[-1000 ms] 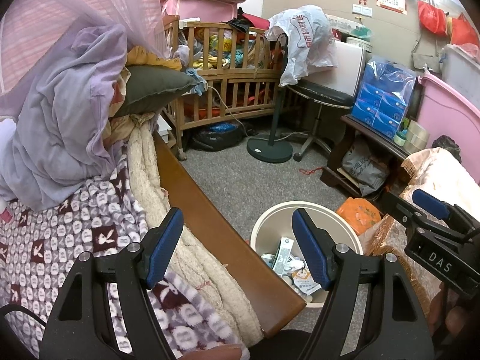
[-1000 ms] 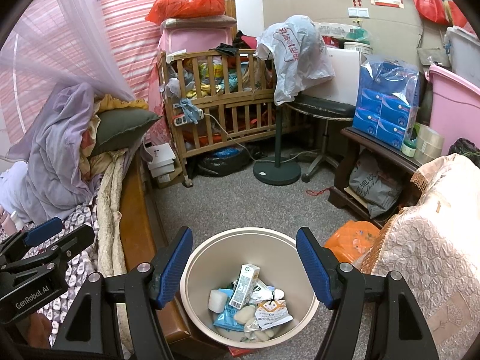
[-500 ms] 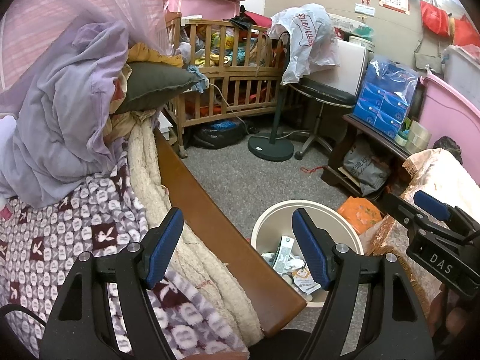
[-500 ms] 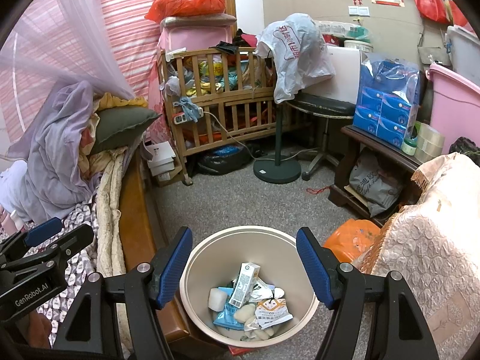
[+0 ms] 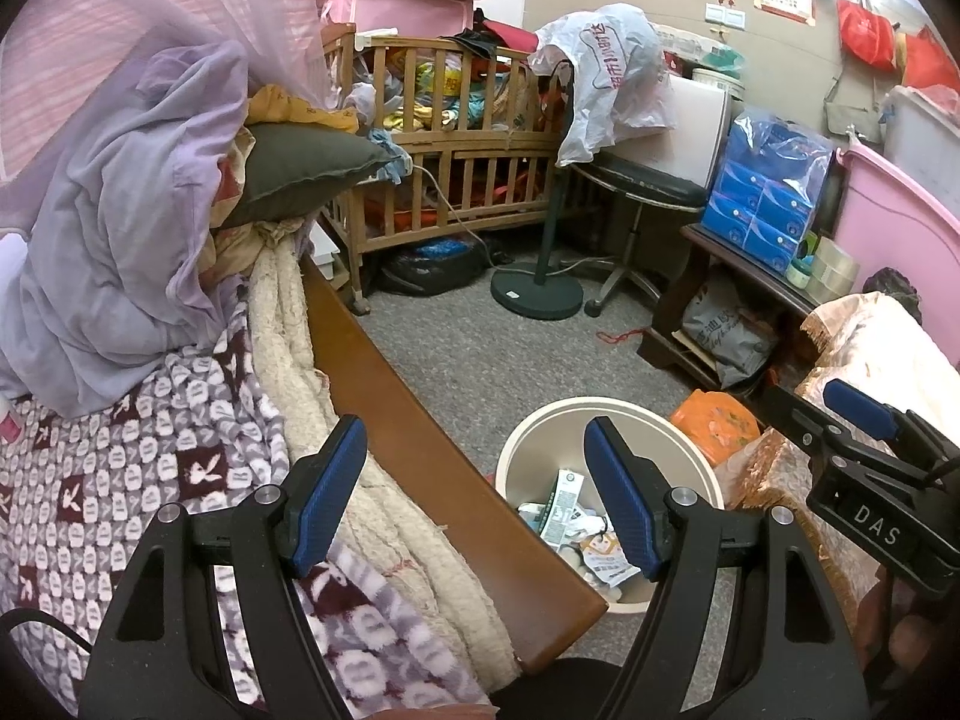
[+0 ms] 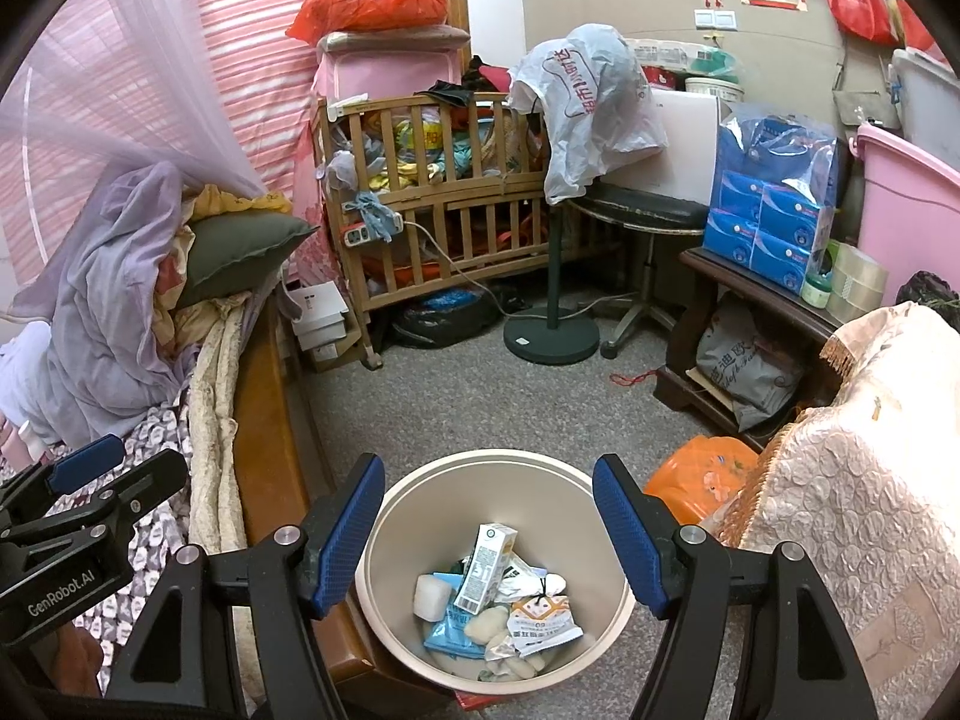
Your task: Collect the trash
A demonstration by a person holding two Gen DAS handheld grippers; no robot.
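Observation:
A cream round trash bin (image 6: 420, 498) stands on the grey floor beside the bed and holds a small white carton (image 6: 485, 564), wrappers and other trash. It also shows in the left wrist view (image 5: 684, 438). My right gripper (image 6: 489, 534) is open and empty, right above the bin. My left gripper (image 5: 477, 492) is open and empty, above the bed's wooden edge (image 5: 420, 432), left of the bin. Each gripper also shows in the other's view: the right one (image 5: 864, 420), the left one (image 6: 90, 468).
The bed with a patterned blanket (image 5: 120, 480) and piled bedding lies left. An orange bag (image 6: 702, 474) lies right of the bin, beside a cloth-covered piece (image 6: 852, 480). A wooden crib (image 6: 444, 204), a fan stand (image 6: 552, 330), a stool and a low table with blue tissue packs (image 6: 774, 210) stand behind.
Almost nothing. The left wrist view has shifted slightly; both grippers stay open and empty over the same spots.

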